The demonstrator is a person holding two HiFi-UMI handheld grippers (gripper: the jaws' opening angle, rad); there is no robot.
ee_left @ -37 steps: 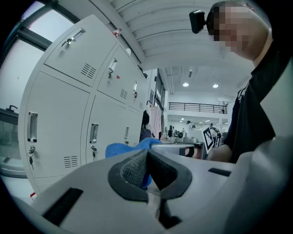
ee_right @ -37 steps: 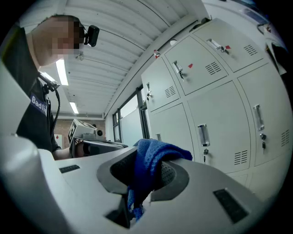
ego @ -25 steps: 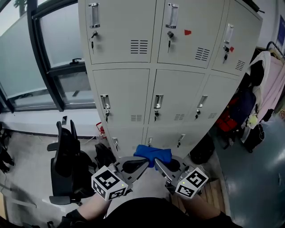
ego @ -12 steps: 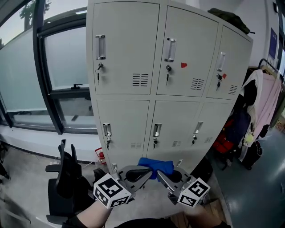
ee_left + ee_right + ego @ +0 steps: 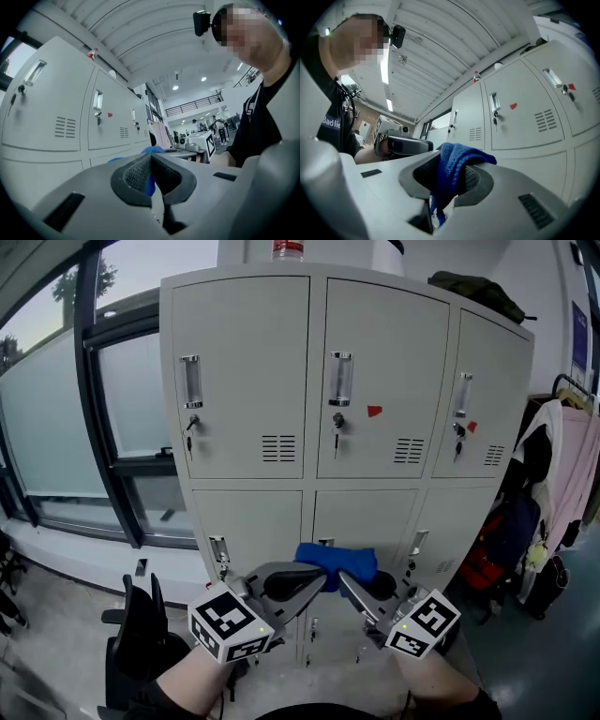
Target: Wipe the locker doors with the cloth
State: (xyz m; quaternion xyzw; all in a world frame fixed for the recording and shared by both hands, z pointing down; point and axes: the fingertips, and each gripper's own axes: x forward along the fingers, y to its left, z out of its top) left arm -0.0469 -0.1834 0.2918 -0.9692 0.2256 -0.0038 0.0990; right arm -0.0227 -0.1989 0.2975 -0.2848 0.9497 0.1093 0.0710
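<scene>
Grey locker doors [image 5: 246, 381] ahead, not yet touched. Blue cloth [image 5: 337, 562] clenched in jaws of left gripper [image 5: 317, 582] and right gripper [image 5: 349, 585]; all wiping left.

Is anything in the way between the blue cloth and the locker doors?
Nothing visible is. The blue cloth, gripped by both the left gripper and the right gripper, is held up in front of the locker doors, and no object shows between them.
</scene>
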